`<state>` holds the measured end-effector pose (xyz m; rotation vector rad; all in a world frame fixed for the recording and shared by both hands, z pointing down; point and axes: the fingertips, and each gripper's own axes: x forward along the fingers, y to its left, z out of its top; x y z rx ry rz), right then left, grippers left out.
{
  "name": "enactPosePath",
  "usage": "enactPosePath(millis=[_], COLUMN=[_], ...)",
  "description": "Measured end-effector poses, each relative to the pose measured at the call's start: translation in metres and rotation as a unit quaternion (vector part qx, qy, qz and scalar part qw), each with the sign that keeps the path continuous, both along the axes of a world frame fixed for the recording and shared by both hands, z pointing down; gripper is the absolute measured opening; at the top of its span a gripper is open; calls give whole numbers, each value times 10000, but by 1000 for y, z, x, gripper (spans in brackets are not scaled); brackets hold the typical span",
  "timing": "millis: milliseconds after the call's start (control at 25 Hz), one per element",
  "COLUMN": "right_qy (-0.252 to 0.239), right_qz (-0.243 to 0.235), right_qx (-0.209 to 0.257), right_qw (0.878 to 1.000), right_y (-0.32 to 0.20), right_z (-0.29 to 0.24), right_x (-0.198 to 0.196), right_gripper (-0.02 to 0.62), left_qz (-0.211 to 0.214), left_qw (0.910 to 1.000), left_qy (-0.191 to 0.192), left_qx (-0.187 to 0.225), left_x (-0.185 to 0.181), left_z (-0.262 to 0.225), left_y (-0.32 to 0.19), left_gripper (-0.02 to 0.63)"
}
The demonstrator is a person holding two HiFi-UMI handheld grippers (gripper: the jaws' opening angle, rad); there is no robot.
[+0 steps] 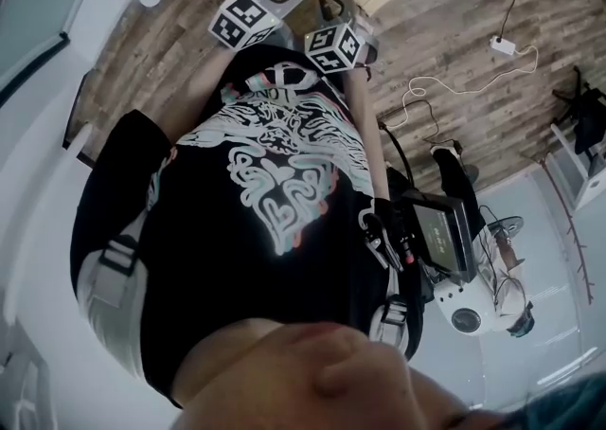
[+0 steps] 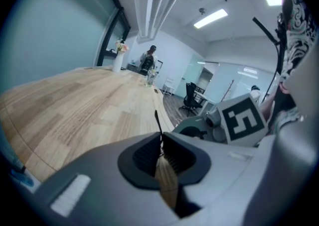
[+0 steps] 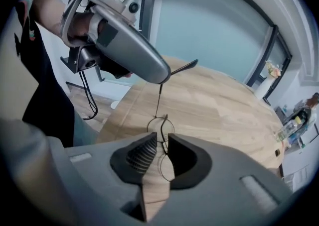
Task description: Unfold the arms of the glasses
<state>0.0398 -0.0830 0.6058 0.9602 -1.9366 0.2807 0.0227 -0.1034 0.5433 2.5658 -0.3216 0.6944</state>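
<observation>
Thin round wire glasses (image 3: 162,127) hang over the wooden table (image 3: 219,95). My right gripper (image 3: 160,146) is shut on the frame at the bridge, with one lens above the jaws and one between them. One thin arm (image 3: 159,98) runs up from the frame into my left gripper (image 3: 164,76), which is shut on it, and the dark arm tip (image 3: 183,65) sticks out past it. In the left gripper view the black arm (image 2: 158,123) stands up from the closed left gripper (image 2: 161,146). The head view shows only both marker cubes (image 1: 244,19) (image 1: 335,46) beyond the person's dark shirt.
The table's near edge (image 3: 115,115) lies just below the glasses. At the far end of the table stand a vase of flowers (image 2: 118,56) and bottles (image 2: 149,76). An office chair (image 2: 189,98) and a person (image 2: 148,60) are in the background. Cables (image 1: 445,87) lie on the plank floor.
</observation>
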Motion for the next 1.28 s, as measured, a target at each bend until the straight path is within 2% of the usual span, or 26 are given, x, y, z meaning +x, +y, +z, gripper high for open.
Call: enactPosePath(millis=[320, 560, 640, 720, 960, 1280], right_qy=[416, 722, 817, 936, 954, 733], right_qz=[-262, -520, -568, -620, -596, -453], right_qx=[194, 72, 76, 131, 187, 344], right_qw=[9986, 9960, 9950, 9936, 9935, 9957], right_y=[-3, -2, -3, -5, -7, -10], right_z=[3, 14, 15, 13, 13, 1], right_x=[-7, -9, -11, -12, -9, -9], right_gripper=[67, 67, 59, 6, 3, 2], left_qz=[134, 112, 111, 138, 139, 32], left_qw=[9999, 9999, 9999, 9999, 9999, 9999], left_qy=[-24, -10, -4, -14, -49, -92], left_qx=[-20, -65, -96, -104, -49, -115], left_x=[1, 3, 1, 0, 2, -7], left_z=[-6, -9, -12, -15, -13, -8], left_y=[3, 7, 6, 5, 2, -1], left_gripper=[5, 4, 5, 5, 5, 5])
